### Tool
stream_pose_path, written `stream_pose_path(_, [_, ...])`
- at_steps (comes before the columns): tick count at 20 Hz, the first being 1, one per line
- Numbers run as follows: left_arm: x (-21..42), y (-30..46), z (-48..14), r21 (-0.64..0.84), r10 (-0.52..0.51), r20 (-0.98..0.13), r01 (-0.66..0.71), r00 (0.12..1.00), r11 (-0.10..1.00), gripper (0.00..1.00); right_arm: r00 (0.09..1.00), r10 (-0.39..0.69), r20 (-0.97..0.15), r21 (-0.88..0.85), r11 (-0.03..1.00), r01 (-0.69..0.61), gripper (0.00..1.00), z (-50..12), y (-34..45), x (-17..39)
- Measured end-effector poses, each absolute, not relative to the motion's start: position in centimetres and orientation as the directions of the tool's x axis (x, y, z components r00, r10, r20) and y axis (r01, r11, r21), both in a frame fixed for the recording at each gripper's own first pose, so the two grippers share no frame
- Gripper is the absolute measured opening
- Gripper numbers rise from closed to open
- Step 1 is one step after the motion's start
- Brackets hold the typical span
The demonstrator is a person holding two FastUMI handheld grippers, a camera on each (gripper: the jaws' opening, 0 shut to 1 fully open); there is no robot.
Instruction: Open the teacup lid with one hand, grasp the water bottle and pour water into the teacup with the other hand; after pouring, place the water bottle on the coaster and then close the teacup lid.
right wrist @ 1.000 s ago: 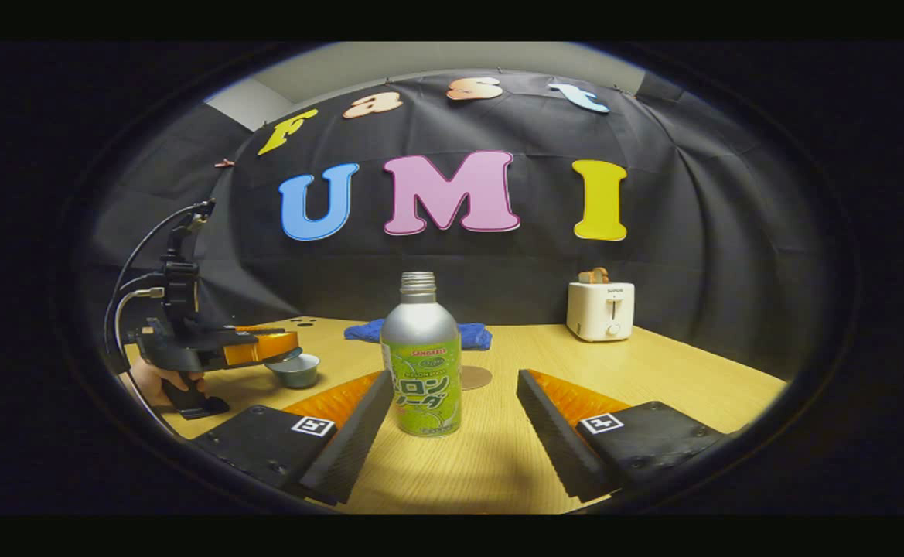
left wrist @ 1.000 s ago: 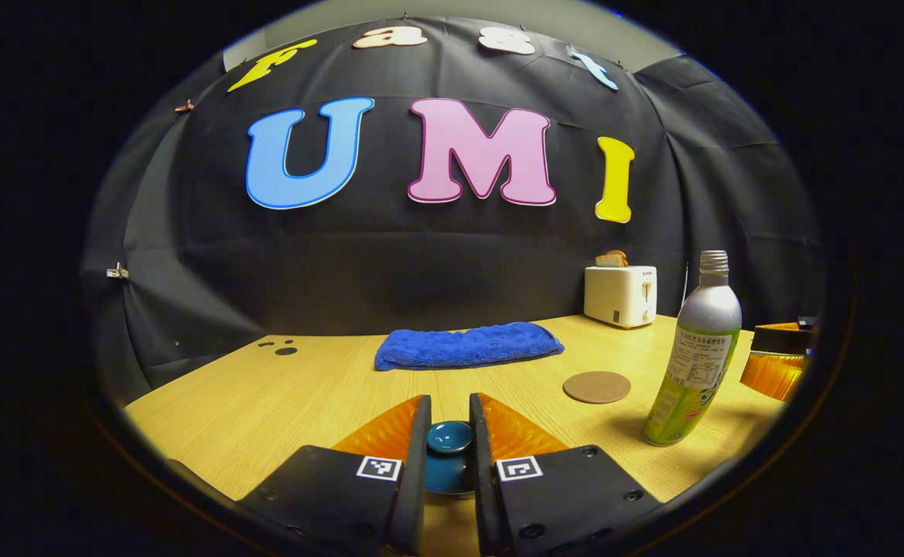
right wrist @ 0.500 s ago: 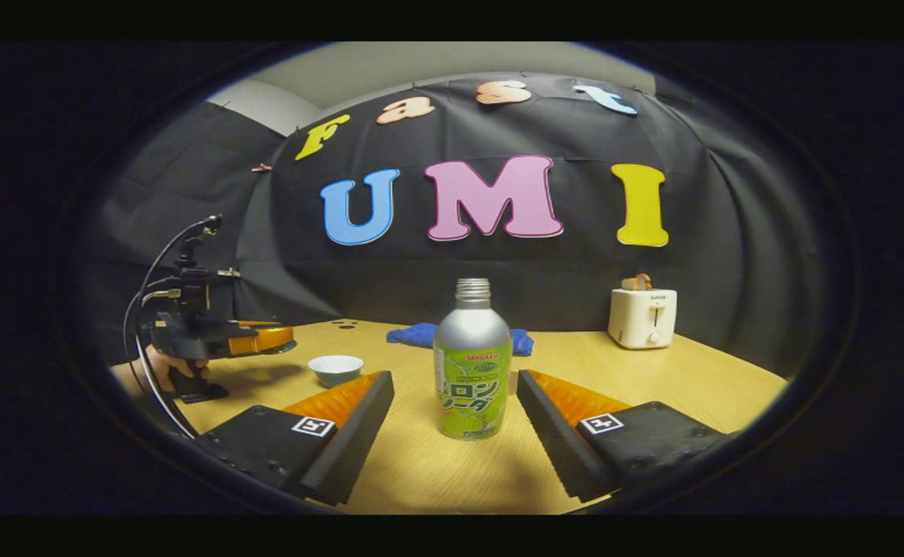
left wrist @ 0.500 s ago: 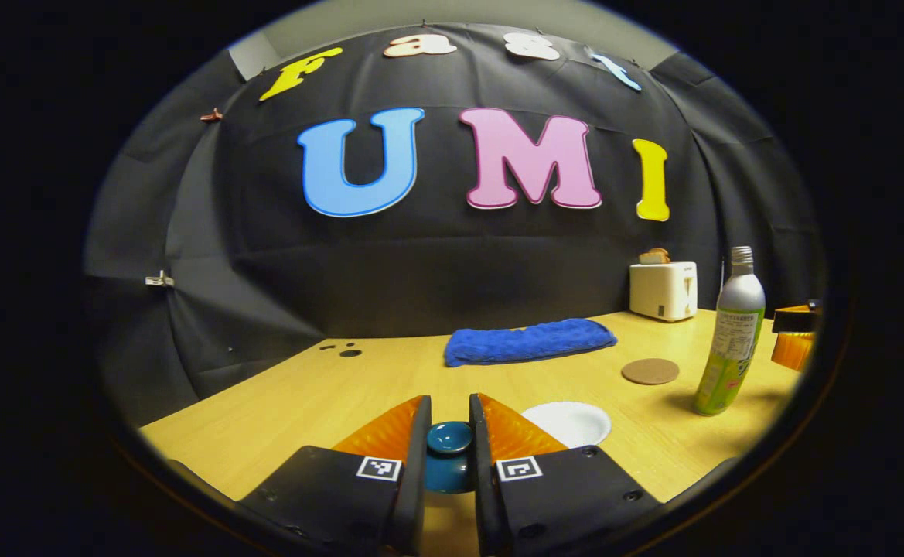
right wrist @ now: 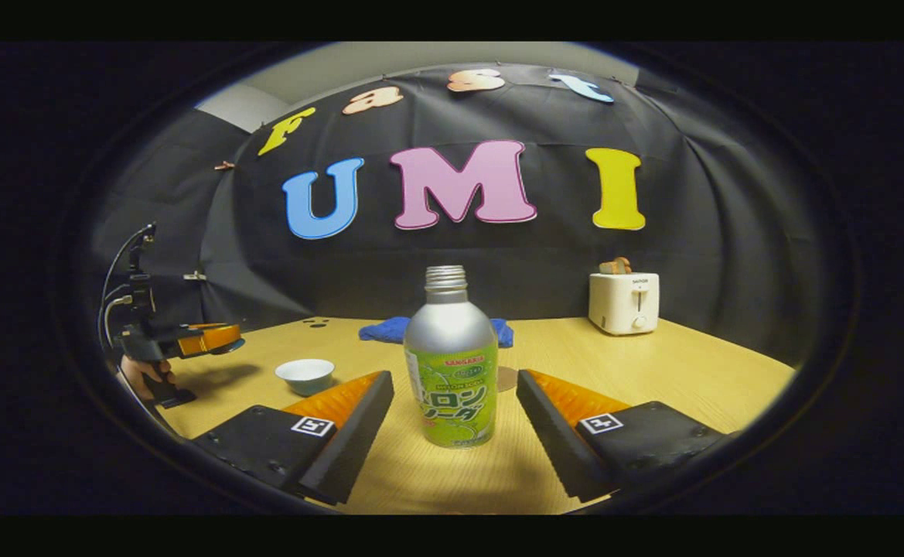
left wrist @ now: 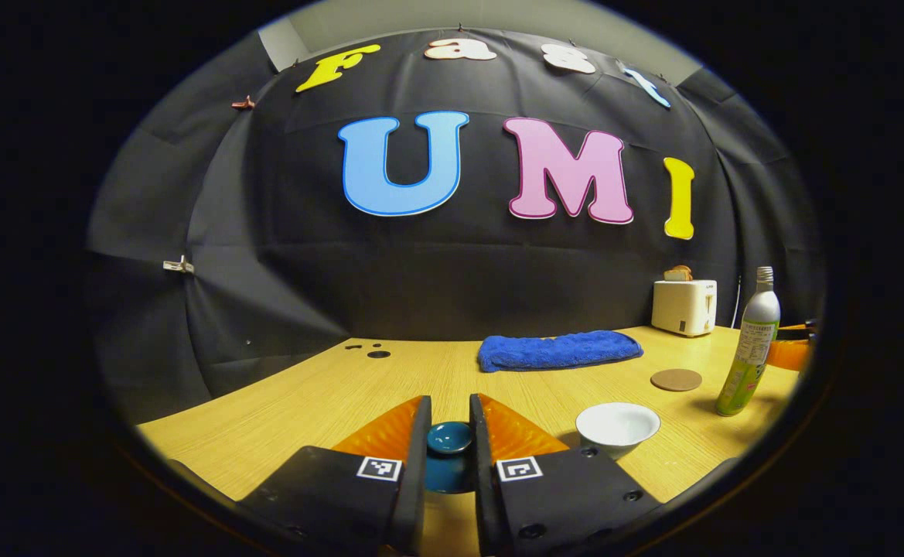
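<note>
In the left gripper view my left gripper (left wrist: 449, 433) is shut on the knob of the dark teal teacup lid (left wrist: 448, 452), held above the table. The uncovered white teacup (left wrist: 617, 426) stands to its right, seen also as the teacup (right wrist: 305, 374) in the right gripper view. The silver and green water bottle (right wrist: 452, 363) stands upright, capless, between the spread fingers of my open right gripper (right wrist: 455, 402), touching neither. The bottle (left wrist: 748, 346) is far right in the left gripper view. A round brown coaster (left wrist: 676, 380) lies beyond the cup.
A folded blue towel (left wrist: 559, 349) lies at the back of the wooden table (left wrist: 297, 402). A white toaster (left wrist: 683, 306) with toast stands at the back right. A hand holds the left gripper (right wrist: 189, 341) at the table's left side in the right gripper view.
My left gripper has carried the lid left, away from the teacup, which now stands uncovered. The right gripper has edged closer to the bottle and stays open.
</note>
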State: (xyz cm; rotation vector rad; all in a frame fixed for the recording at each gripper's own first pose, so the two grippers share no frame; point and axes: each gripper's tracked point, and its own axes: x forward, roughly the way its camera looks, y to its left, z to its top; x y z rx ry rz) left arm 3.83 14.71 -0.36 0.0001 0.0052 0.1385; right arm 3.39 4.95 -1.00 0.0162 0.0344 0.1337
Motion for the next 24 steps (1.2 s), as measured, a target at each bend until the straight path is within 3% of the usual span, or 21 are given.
stream_pose_path(9, [4.3,14.2,-0.2,0.001,0.09,-0.006,-0.09,0.996,0.996,0.31,0.998,0.058,-0.027,-0.006,0.998,-0.058,0.98,-1.1,4.5,7.5])
stream_pose_path(17, [4.3,14.1,-0.1,0.002,0.077,-0.006,-0.077,0.997,0.997,0.31,0.994,0.073,-0.082,-0.008,0.997,-0.074,0.98,-2.0,5.1,9.0])
stream_pose_path(19, [4.4,14.0,-0.1,0.002,0.076,-0.006,-0.076,0.997,0.997,0.31,0.994,0.068,-0.083,-0.013,0.998,-0.069,0.83,-1.9,5.0,8.9])
stream_pose_path(24, [4.3,14.0,-0.1,0.002,0.077,-0.005,-0.077,0.997,0.997,0.31,0.99,0.088,-0.108,-0.085,0.992,-0.097,0.8,-1.9,5.7,9.0])
